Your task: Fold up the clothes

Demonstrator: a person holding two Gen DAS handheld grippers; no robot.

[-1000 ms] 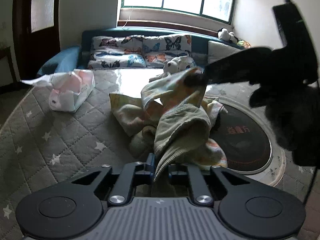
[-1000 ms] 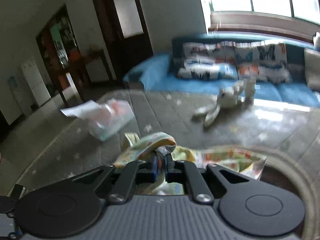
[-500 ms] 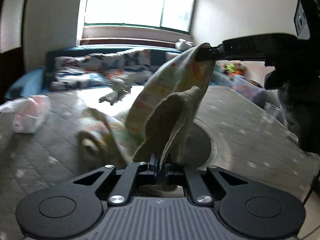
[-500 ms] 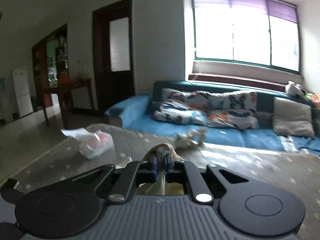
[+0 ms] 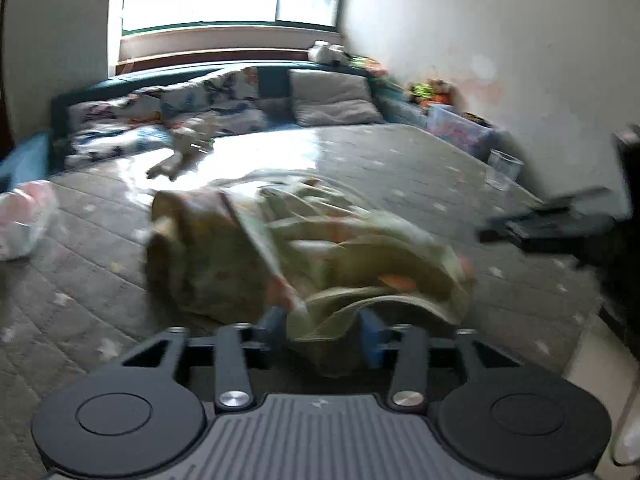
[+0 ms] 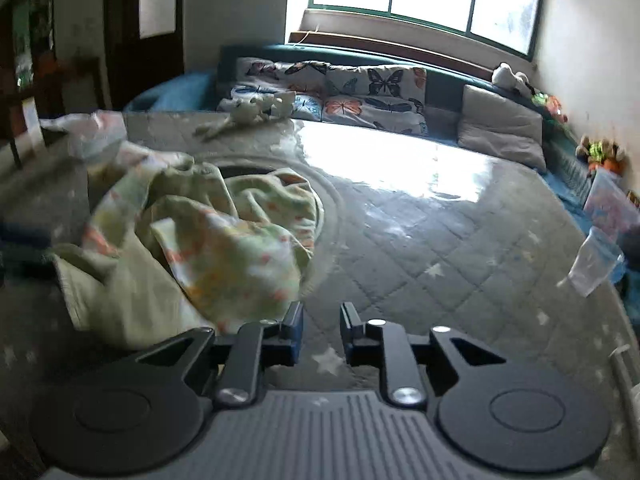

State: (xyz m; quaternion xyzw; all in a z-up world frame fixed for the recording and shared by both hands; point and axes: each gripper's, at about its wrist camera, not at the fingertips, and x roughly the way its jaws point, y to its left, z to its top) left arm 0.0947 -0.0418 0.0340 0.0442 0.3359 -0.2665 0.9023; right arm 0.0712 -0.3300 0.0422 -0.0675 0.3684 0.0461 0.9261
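We note the garment [image 5: 304, 248], a pale green piece with orange print, lying in a rumpled heap on the grey quilted tabletop [image 6: 420, 248], partly over a dark round inset in its surface.

Left gripper [image 5: 324, 324]: jaws opening. A ribbed green hem sits between them, but the pads stand clear of it on both sides, so we judge it released. The heap spreads straight ahead of this gripper and off to its right.

Right gripper [image 6: 322, 332]: jaws opening, nothing between them, only starred quilting below. The garment lies to its left and forward, its nearest fold just beside the left pad.

The heap has no clean long axis; blur hides the edges. We judge the left gripper the nearer, already at the hem. The right one would need to shift left to find a matching edge before any fold.
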